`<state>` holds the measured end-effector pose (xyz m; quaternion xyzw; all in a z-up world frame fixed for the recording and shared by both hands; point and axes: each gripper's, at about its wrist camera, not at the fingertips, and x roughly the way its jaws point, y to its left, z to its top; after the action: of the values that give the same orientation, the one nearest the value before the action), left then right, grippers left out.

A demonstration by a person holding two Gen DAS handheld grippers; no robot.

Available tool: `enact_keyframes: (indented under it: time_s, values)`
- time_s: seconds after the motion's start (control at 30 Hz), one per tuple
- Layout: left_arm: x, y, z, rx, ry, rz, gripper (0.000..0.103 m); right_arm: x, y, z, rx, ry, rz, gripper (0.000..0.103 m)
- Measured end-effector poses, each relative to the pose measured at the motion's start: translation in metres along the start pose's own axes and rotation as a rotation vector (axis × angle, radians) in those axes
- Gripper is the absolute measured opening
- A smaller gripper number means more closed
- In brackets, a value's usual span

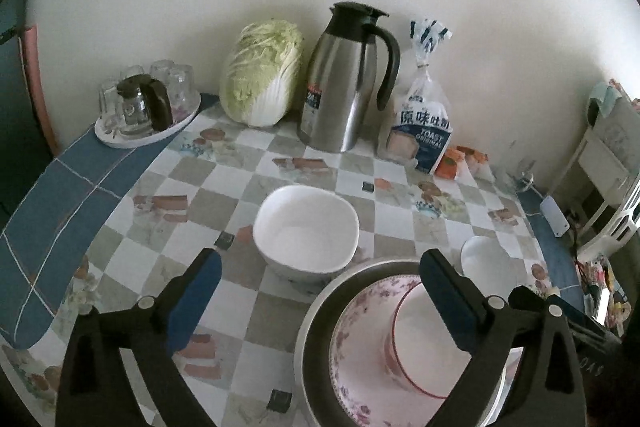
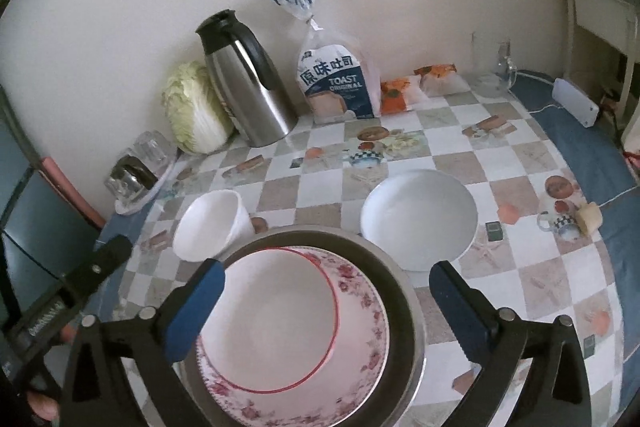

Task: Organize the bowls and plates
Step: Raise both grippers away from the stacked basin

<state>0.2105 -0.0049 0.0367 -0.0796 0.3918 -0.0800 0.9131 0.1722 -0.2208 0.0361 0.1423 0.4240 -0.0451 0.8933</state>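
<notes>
Both grippers hang over the near edge of the table [image 2: 520, 163], jaws spread wide and holding nothing. Below the right gripper [image 2: 324, 303] a steel basin [image 2: 404, 291] holds a floral plate [image 2: 360, 311] with a red-rimmed bowl [image 2: 272, 319] inside. The left gripper [image 1: 320, 291] faces a square bowl [image 1: 306, 229] mid-table. A white plate [image 2: 420, 217] lies beside the basin toward the right edge. A flask [image 1: 344, 79], cabbage [image 1: 260, 75] and toast bag [image 1: 424, 131] line the far edge.

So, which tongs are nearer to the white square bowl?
Left. The left tongs hang open right before the square bowl; the right tongs are open over the stacked dishes, the bowl off to their left.
</notes>
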Motion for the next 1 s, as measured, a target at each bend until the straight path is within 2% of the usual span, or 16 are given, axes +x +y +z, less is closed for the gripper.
enact_keyframes:
  time_s: [0.1,0.2,0.27,0.33,0.4,0.53,0.7,0.8,1.0]
  values:
    - [-0.003,-0.005,0.000,0.013,-0.017,-0.022,0.100,-0.002,0.000,0.000,-0.012,-0.018,-0.003,0.103]
    - [-0.013,-0.012,0.001,0.047,-0.080,-0.032,0.100,-0.010,0.003,0.004,-0.020,-0.049,-0.047,0.103]
    - [-0.021,-0.017,0.001,0.069,-0.125,-0.008,0.100,-0.015,0.003,0.005,-0.015,-0.073,-0.053,0.103]
    - [-0.025,-0.018,0.000,0.069,-0.153,0.057,0.100,-0.021,0.004,0.006,-0.016,-0.109,-0.084,0.103]
    - [-0.027,-0.016,0.000,0.058,-0.169,0.065,0.100,-0.027,0.008,0.006,-0.034,-0.140,-0.125,0.103]
    - [-0.025,-0.006,0.002,0.014,-0.143,0.086,0.099,-0.034,0.013,0.004,-0.058,-0.180,-0.209,0.103]
    - [-0.016,0.008,0.001,-0.027,-0.102,0.083,0.099,-0.031,0.013,0.003,-0.044,-0.158,-0.154,0.103]
    - [-0.014,0.015,0.002,-0.057,-0.099,0.096,0.099,-0.028,0.016,0.001,-0.042,-0.143,-0.154,0.103]
    - [-0.003,0.049,0.013,-0.219,-0.020,0.092,0.099,-0.030,0.018,0.010,-0.007,-0.071,-0.171,0.103]
